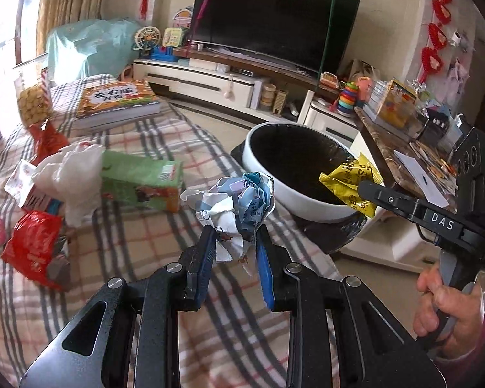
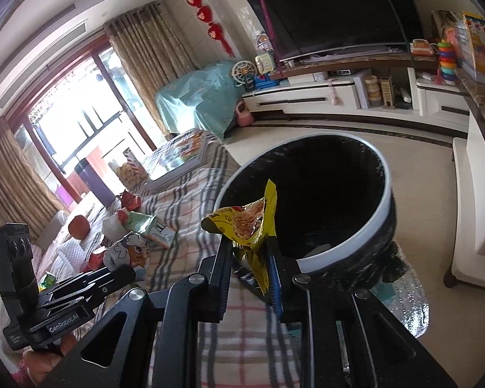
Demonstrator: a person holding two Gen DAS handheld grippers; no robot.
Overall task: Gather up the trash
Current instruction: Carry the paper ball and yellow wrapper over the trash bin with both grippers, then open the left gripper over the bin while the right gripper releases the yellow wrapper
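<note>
The left gripper (image 1: 234, 242) is closed on a crumpled ball of white and blue printed paper (image 1: 232, 205). Its two black fingers with blue pads (image 1: 264, 260) press the lower part of the ball from both sides, and the ball stands up above the fingertips. It hangs over the plaid cloth with grey and red stripes (image 1: 152, 258), just beside the near rim of the bin.

The right gripper (image 2: 250, 249) is clenched almost fully on a thin yellow plastic snack wrapper with a noodle picture (image 2: 247, 223). The wrapper is pinched flat between the fingers and sticks up over the near rim of the round white trash bin with a black liner (image 2: 376, 216). In the left wrist view the same wrapper (image 1: 352, 182) is over the right side of the bin opening (image 1: 302, 197), and a hand (image 1: 443, 304) holds the handle of the right gripper.

More trash lies on the cloth, well apart from the bin: a green cardboard carton lying on its side (image 1: 142, 182), a white crumpled plastic bag (image 1: 71, 176) touching the carton, and a red shiny snack bag (image 1: 32, 249) nearer to the camera. A thick orange and green children's book (image 1: 118, 102) lies farther back. Behind the bin are a white low cabinet (image 1: 190, 79) and a big black television screen (image 1: 268, 16). Nothing stands between the two grippers and the bin opening.
</note>
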